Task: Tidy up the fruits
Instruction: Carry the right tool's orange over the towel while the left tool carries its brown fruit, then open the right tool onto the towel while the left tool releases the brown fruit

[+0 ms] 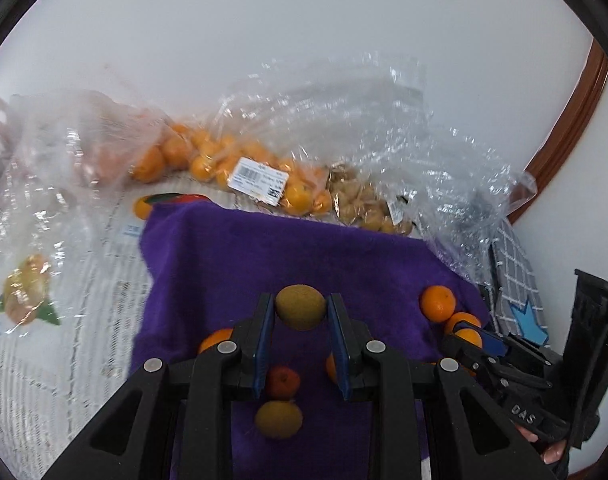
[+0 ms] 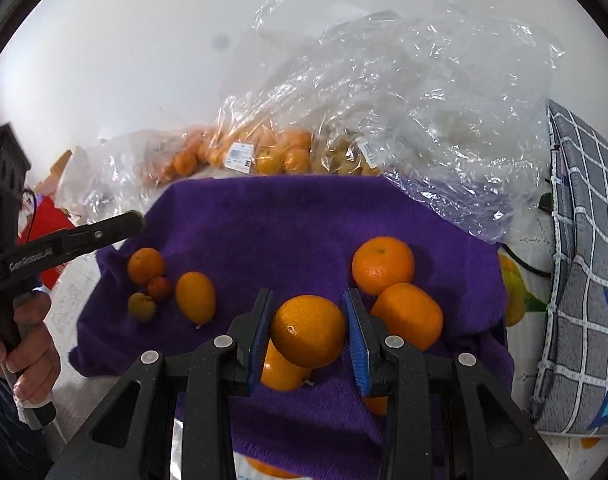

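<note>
My left gripper (image 1: 299, 306) is shut on a small yellow-green fruit (image 1: 300, 306), held above a purple cloth (image 1: 243, 256). Below it lie a red fruit (image 1: 281, 382) and another yellow-green fruit (image 1: 279, 419). My right gripper (image 2: 308, 312) is shut on an orange (image 2: 308, 331) above the cloth (image 2: 263, 216). Two more oranges (image 2: 383, 265) lie to its right. At the cloth's left lie a small orange (image 2: 145, 265), a red fruit (image 2: 159, 288), a green fruit (image 2: 142, 306) and a kumquat-shaped fruit (image 2: 195, 297).
Clear plastic bags of oranges (image 1: 207, 160) and brown fruits (image 1: 360, 204) lie behind the cloth, with crumpled empty plastic (image 2: 444, 120) at the right. A grey checked cushion (image 2: 584, 240) stands at the right. Printed paper (image 1: 43, 320) covers the surface at the left.
</note>
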